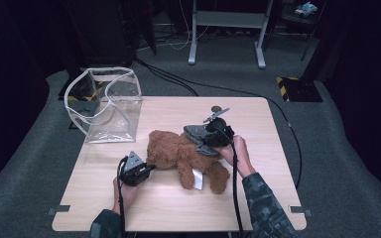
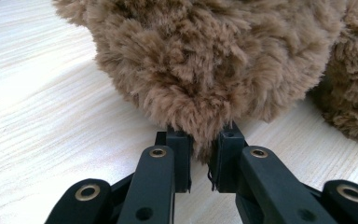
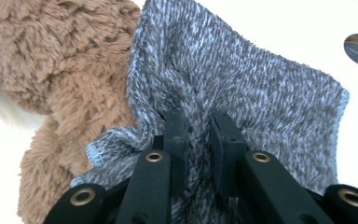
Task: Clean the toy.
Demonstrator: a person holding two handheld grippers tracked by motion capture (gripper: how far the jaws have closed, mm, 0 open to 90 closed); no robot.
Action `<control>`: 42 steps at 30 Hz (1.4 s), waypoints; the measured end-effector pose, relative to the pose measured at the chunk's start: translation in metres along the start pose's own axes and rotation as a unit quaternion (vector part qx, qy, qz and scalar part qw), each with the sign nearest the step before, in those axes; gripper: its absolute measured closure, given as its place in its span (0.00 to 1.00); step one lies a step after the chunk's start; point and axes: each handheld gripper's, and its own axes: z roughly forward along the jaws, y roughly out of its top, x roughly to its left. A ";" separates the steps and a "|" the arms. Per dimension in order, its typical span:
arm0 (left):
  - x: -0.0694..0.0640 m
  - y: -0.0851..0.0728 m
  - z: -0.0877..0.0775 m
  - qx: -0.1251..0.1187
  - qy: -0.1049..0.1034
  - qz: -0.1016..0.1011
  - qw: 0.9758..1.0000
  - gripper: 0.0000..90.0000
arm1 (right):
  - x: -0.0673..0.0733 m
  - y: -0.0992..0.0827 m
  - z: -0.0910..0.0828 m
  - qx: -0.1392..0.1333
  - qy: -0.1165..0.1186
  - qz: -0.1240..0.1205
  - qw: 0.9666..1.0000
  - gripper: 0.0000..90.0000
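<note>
Left gripper [image 2: 200,158]: jaws clamped on a tuft of brown fur at the rounded end of the teddy bear [image 2: 214,60], which rises directly ahead of the fingertips and rests on the wooden table [image 2: 51,121]; seen from above, this gripper [image 1: 149,168] approaches the toy from its left end, held low over the table by the person's left hand [image 1: 126,191]. Right gripper [image 3: 198,140]: jaws pinched together on a fold of the grey knitted garment [image 3: 261,84], the cloth bunched between the pads and spreading away beyond them, with the bear's fur [image 3: 51,60] lying just beside it on the left of that view. In the high view the right gripper [image 1: 213,136] sits over the upper right part of the bear, the garment [image 1: 198,136] draped across the toy's body beneath it, and the right hand [image 1: 235,151] comes in from the lower right. The teddy bear [image 1: 178,156] lies on its side near the middle of the table [image 1: 258,198], its long axis running roughly left to right with a downward slant, the rounded end toward the left gripper and the legs pointing toward the near right; a white tag [image 1: 197,179] shows between the legs. A clear plastic bag [image 1: 106,106] with white edging stands open at the far left corner of the table, well apart from both grippers.
</note>
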 end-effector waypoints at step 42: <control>0.000 0.000 0.000 0.005 0.004 0.004 1.000 0.90 | 0.026 0.035 0.003 -0.055 0.038 0.004 0.998 0.87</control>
